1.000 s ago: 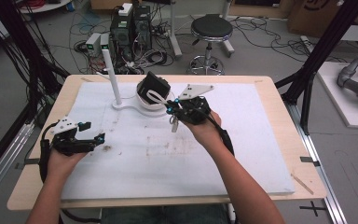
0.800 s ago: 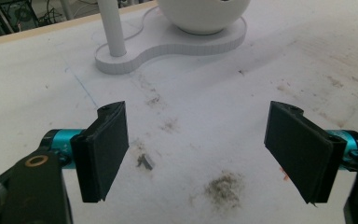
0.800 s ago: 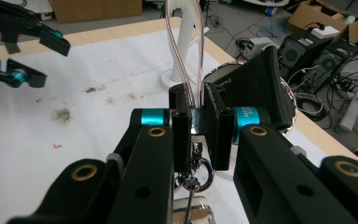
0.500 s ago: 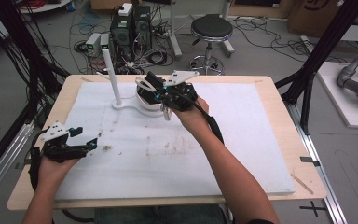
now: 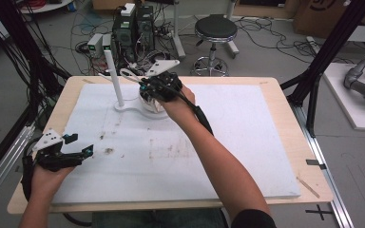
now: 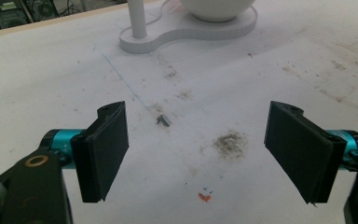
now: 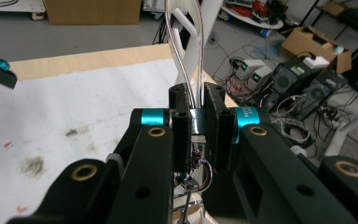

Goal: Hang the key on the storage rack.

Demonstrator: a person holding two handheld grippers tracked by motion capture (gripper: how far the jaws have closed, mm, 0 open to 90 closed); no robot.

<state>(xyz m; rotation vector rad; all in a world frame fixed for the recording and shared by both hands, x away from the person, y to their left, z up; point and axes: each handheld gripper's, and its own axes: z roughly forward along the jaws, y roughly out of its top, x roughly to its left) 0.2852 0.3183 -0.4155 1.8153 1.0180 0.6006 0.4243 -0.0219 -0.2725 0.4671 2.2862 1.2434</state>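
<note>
**Item: wire loop with swivel clasp, in transfer to stand**

**Change noted.** Against the frames of a second before, the right gripper (image 5: 143,84) had travelled from centre frame up and left, over the white bowl (image 5: 150,105) and towards the white post (image 5: 114,78). The left gripper (image 5: 79,145) had drawn back to the lower left of the high view. Judged reading: the loop was being carried to the post, probably for hanging, and that hanging was not yet done. The left hand appeared to have no part in this step.

**Location of piece.** The metal loop (image 5: 129,74) stood out from the right gripper's tips, just beside the post in the upper left of the high view. Whether they touched could not be told.

**Gripper states.**
- Right gripper (image 7: 196,109): jaws clamped tight on the loop's lower end.
- Left gripper (image 6: 196,149): jaws spread wide, nothing between them, hovering above the sheet.

**Materials and form.**
- Metal loop (image 7: 184,46): thin bright wire, polished, long narrow oval.
- Small ring (image 7: 202,175): chromed, hanging under the jaws.
- Stand base (image 6: 186,32): matt white, flat, rounded lobes joining the post (image 6: 137,18) and the bowl (image 6: 216,7).
- White sheet (image 5: 247,142): dull and smudged with grey-brown stains, laid on a pale wooden table (image 5: 285,88).
</note>
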